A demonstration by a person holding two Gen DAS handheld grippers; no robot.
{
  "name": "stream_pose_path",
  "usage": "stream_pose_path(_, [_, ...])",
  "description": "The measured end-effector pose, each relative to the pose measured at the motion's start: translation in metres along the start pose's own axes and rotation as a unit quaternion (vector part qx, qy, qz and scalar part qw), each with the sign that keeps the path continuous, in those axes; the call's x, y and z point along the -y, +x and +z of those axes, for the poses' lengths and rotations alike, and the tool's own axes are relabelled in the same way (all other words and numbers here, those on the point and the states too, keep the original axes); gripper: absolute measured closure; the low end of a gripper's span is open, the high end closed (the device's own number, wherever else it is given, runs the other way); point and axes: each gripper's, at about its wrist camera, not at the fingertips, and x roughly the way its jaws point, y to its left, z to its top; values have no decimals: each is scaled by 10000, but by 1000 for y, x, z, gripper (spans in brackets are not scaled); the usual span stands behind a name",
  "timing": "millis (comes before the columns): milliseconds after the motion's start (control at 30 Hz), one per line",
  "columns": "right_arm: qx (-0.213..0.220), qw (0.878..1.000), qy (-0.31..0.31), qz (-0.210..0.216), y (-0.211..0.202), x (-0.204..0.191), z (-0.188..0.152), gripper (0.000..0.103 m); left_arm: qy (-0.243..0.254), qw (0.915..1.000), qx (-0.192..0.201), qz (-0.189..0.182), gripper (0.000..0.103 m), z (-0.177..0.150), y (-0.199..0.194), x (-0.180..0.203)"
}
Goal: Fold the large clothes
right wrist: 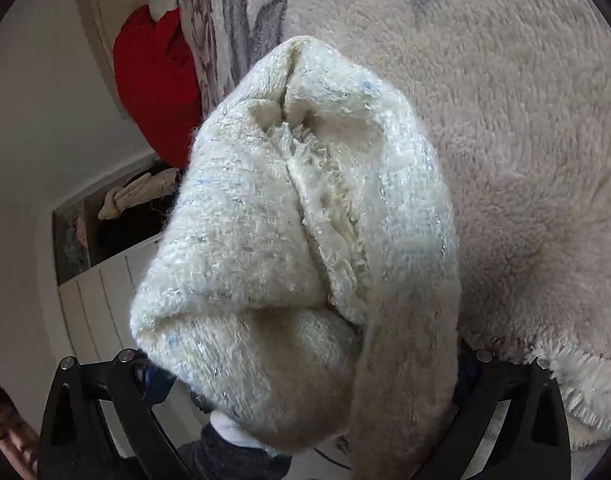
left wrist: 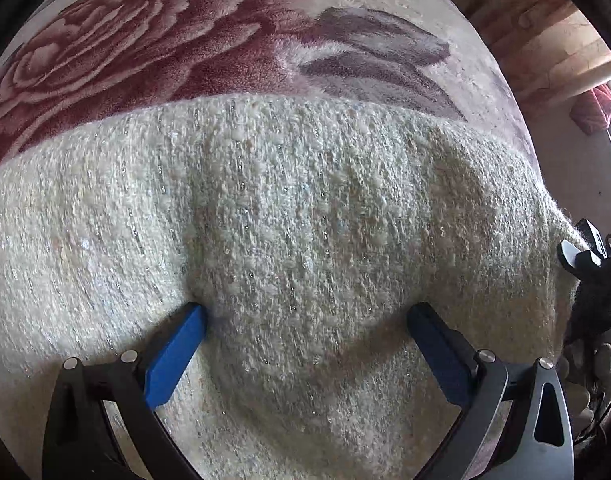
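Soft daylight, sharp centre, fisheye-bent dark corners, slight edge blur.

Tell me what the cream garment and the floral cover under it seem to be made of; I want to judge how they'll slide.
The cream garment looks like a chunky bouclé knit: nubby loops with glinting silver threads, likely wool or acrylic. The floral cover looks like plush fleece: short, dense pile, matte, with sculpted rose outlines. Both surfaces seem fuzzy, so probably grippy rather than slippery.

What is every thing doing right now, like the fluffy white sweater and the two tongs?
White sweater: spread over the blanket, one bunched end lifted up.
Left tongs: open, fingers pressing on the sweater.
Right tongs: fingertips hidden under the bunched sweater end; grip cannot be told.
Flowered blanket: lying flat under the sweater.
Red cushion: beside the blanket's edge.
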Motion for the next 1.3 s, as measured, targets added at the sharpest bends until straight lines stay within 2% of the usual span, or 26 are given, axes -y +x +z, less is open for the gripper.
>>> stream_pose_path(67, [185, 9995, -54, -257, 12, -11, 0, 2, 1, 10000, 20, -6, 0, 0, -3, 1])
stream_pose_path(100, [272, 9985, -90, -462, 25, -20, 5, 21, 0, 10000, 22, 10, 0, -2, -7, 1])
stream_pose_path(133, [382, 9959, -192, -803, 30, -28, 4, 49, -35, 10000, -18, 22, 0, -2, -11, 0])
stream_pose_path(167, [535, 9917, -193, -1151, 30, -34, 2, 52, -124, 9999, -23, -9, 0, -3, -18, -2])
stream_pose_path(233, [812, 9872, -286, -1343, 30, -48, -7, 61, -377, 9992, 120, 32, 0, -4, -44, -11])
stream_pose_path(267, [905, 9851, -373, -1415, 32, -57, -11, 62, -468, 9982, 335, 169, 0, -3, -62, -19])
stream_pose_path(300, [978, 9834, -476, -1455, 32, -64, -16, 63, -530, 9959, 565, 457, 0, -1, -78, -29])
stream_pose_path(367, [1068, 9804, -602, -1541, 28, -73, -34, 65, -689, 9909, 669, 945, 0, 6, -88, -54])
stream_pose_path(400, [1126, 9788, -653, -1583, 29, -79, -37, 65, -875, 9901, 530, 966, 0, 5, -82, -74])
stream_pose_path(467, [1211, 9728, -833, -1789, 31, -92, -45, 66, -1138, 9904, 132, 774, 2, 0, -51, -106])
stream_pose_path(533, [1276, 9639, -1034, -2096, 49, -110, -57, 66, -875, 9928, 246, 776, 1, 0, -49, -101])
stream_pose_path(567, [1303, 9598, -1142, -2207, 43, -124, -59, 66, -735, 9939, 267, 776, 1, 0, -53, -97])
stream_pose_path(667, [1332, 9384, -1715, -2689, 68, -173, -79, 68, -938, 9938, 376, 453, 1, -13, -71, -107])
stream_pose_path(767, [1229, 9111, -2367, -3144, 99, -220, -118, 70, -1449, 9876, 585, 152, 1, -33, -98, -131])
stream_pose_path(867, [926, 8741, -3096, -3628, 155, -262, -153, 72, -2065, 9728, 1046, -16, 1, -63, -152, -165])
stream_pose_path(967, [486, 8299, -3768, -4085, 220, -285, -200, 72, -2534, 9570, 1396, 195, 1, -100, -198, -204])
stream_pose_path(1033, [228, 7974, -4142, -4382, 267, -287, -225, 72, -2763, 9478, 1546, 379, 1, -119, -219, -229])
stream_pose_path(1100, [-48, 7710, -4402, -4601, 319, -281, -242, 73, -3012, 9377, 1620, 617, 1, -146, -240, -262])
stream_pose_path(1167, [-297, 7478, -4573, -4804, 363, -266, -260, 73, -3277, 9265, 1678, 776, 1, -167, -249, -288])
stream_pose_path(1233, [-597, 7150, -4738, -5106, 407, -244, -283, 73, -3542, 9158, 1707, 820, 1, -188, -257, -309])
stream_pose_path(1267, [-707, 6973, -4799, -5277, 433, -231, -274, 73, -3660, 9107, 1721, 837, 1, -192, -258, -314])
stream_pose_path(1300, [-745, 6817, -4859, -5419, 450, -221, -278, 72, -3764, 9061, 1756, 808, 1, -198, -262, -319])
